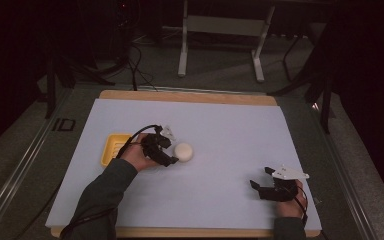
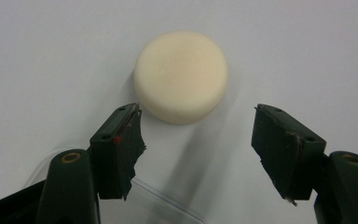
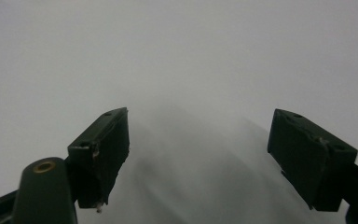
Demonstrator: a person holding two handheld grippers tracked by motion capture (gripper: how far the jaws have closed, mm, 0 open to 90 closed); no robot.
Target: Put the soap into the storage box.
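A cream round puck-shaped object (image 1: 184, 151) lies on the white sheet near the table's middle. My left gripper (image 1: 172, 156) sits just left of it, jaws open and pointed at it. In the left gripper view the puck (image 2: 181, 82) lies just beyond the open jaws of my left gripper (image 2: 198, 135), slightly toward the left jaw, with nothing gripped. My right gripper (image 1: 261, 178) rests near the front right of the sheet, open; in the right gripper view my right gripper (image 3: 198, 140) has bare white surface between its jaws.
A yellow tray (image 1: 113, 147) lies on the sheet behind the left hand. The white sheet (image 1: 220, 130) covers a wooden table (image 1: 190, 96). Table legs and cables stand on the floor beyond the far edge.
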